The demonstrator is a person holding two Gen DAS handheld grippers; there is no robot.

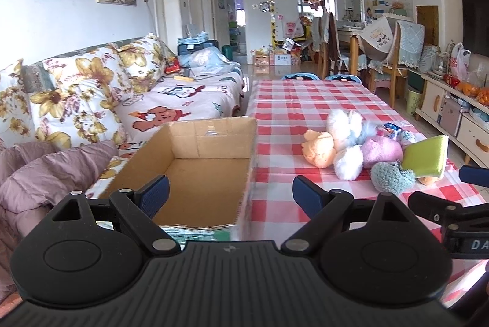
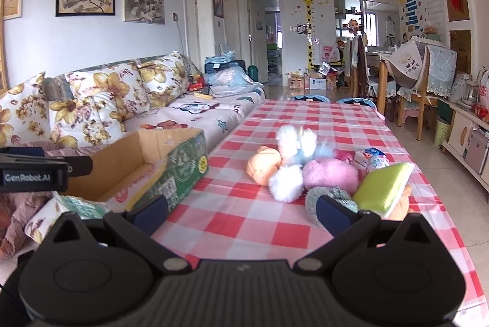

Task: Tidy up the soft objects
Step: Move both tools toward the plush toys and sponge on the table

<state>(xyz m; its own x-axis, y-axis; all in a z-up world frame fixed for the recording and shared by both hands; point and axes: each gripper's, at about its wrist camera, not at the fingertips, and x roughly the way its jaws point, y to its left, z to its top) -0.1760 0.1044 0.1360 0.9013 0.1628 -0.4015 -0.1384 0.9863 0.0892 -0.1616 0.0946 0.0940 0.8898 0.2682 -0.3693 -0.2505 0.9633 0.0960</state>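
- sofa (image 1: 171, 94) with flowered cushions runs along the table's left side, a mauve quilt (image 1: 45, 174) bunched at its near end.
- cardboard box (image 1: 211, 143) sits at the near left edge of the table, open at the top, nothing inside; its outer side is green-printed in the right wrist view (image 2: 183, 171).
- left gripper (image 1: 229, 195) hangs over the near end of the box and the cloth beside it, fingers spread wide with nothing between them; its left pad is over the box, its right pad over the cloth.
- table (image 1: 305, 100) wears a red and white checked cloth, bare down its middle.
- right gripper (image 2: 241, 212) hovers low over the near part of the cloth, fingers wide apart and empty; its right pad overlaps the grey-blue knitted toy (image 2: 333, 195) in the picture, contact unclear.
- pile of soft things lies towards the near right edge, all touching: peach plush (image 1: 319, 149) at the left, white fluffy toy (image 1: 345, 125) behind it, white pom-pom (image 1: 348, 163) in front, lilac plush (image 1: 382, 149) in the middle.
- green and yellow sponge (image 1: 426, 157) leans tilted at the right end of the pile, just beside the knitted toy.
- low cabinet (image 1: 452, 113) stands along the wall, well apart to the right of the table.
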